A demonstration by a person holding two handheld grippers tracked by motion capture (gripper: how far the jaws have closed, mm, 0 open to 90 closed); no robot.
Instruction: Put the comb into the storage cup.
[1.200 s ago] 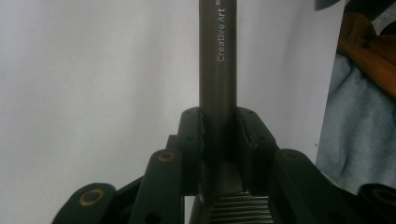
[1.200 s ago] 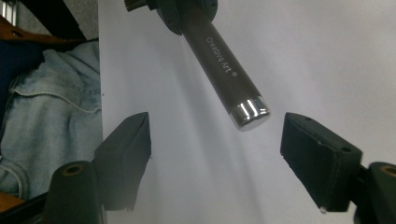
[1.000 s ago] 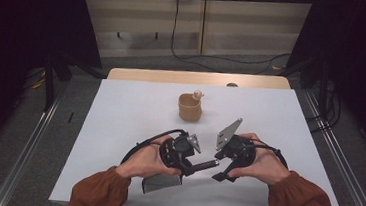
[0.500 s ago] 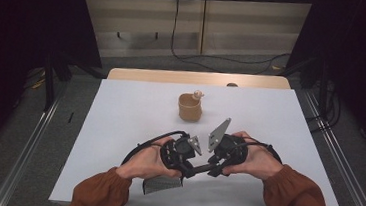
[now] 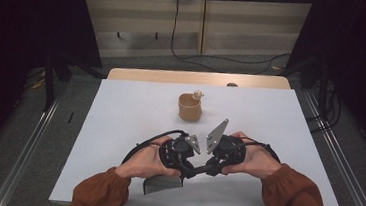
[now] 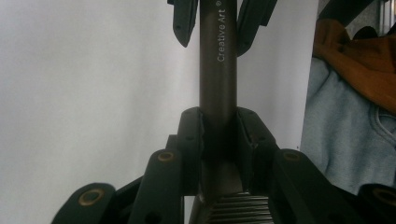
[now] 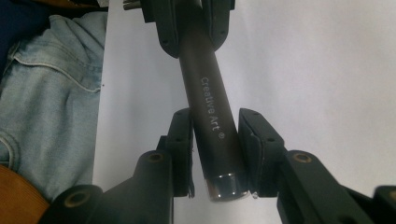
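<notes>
A dark cylindrical handle printed "Creative Art" (image 6: 218,70), capped with a silver metal end (image 7: 226,185), spans the gap between the two grippers near the front edge of the white desk (image 5: 119,122), at about 6 o'clock on its top in the high view. The left gripper (image 6: 218,135) has its jaws clamped on the handle close to a ribbed grey blade (image 6: 240,210) that sticks out toward the person below the left hand (image 5: 143,162). The right gripper (image 7: 215,149) has its jaws set around the silver-capped end, one jaw against the barrel and a narrow gap showing at the other, so they stand slightly apart and not fully pressed on it. In the high view the right hand (image 5: 251,159) holds its gripper just beside the left one, the two grey three-cornered plates nearly meeting above the handle. At about 12 o'clock from the grippers, well apart from them, a small brown round cup (image 5: 190,107) stands upright on the desk, with a small pale knob-like thing (image 5: 198,94) rising above its rim; what it is cannot be told. The person wears rust-orange sleeves (image 5: 100,196) and light blue denim (image 7: 46,93). A strip of bare wood (image 5: 198,78) edges the desk at the far side. Beyond it lie a grey floor, a black cable (image 5: 210,60) and pale wall panels, with dark curtains at both sides.
</notes>
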